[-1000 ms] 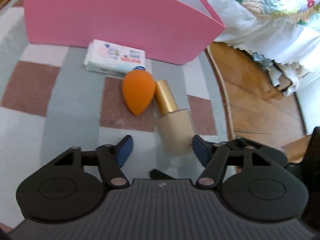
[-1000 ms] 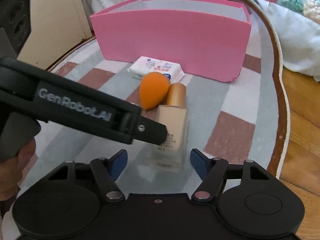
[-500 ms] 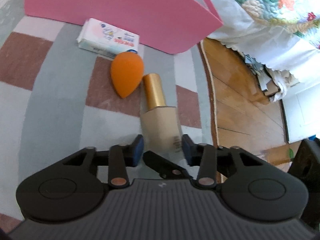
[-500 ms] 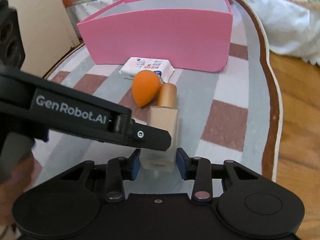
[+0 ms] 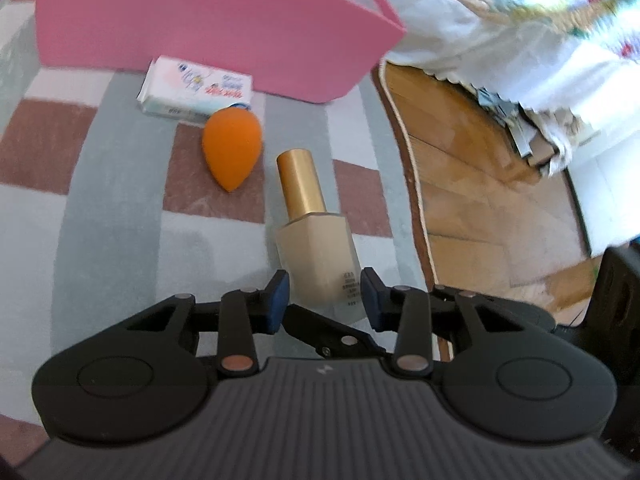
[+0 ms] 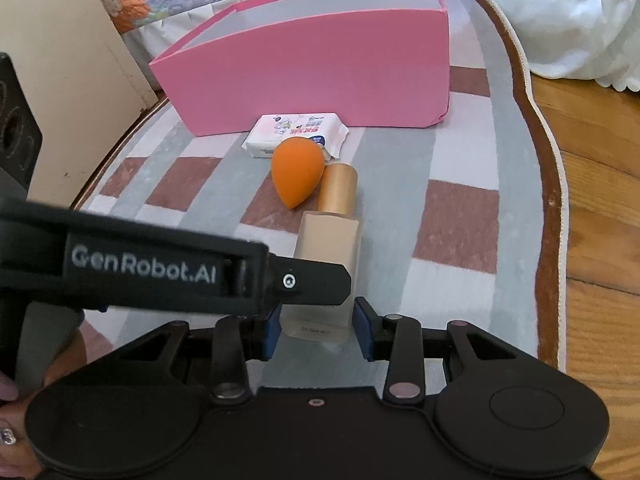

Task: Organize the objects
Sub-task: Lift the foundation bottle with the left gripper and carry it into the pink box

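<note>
On the striped rug (image 6: pixel 460 224), at six o'clock from the pink box (image 6: pixel 320 68), the foundation bottle (image 6: pixel 328 256) lies flat with its gold cap (image 6: pixel 338 194) toward twelve. Your right tongs (image 6: pixel 316 326) pinch its base; your left tongs (image 5: pixel 324 300) have just been closing around its body, pads at the sides, though contact is unclear. Judge it a stiff, smooth, breakable glass thing with some weight: grip the flat sides, not the cap. The orange sponge (image 5: pixel 232 152) at eleven is soft and light; the tissue pack (image 5: pixel 196 92) beyond it will squash.
</note>
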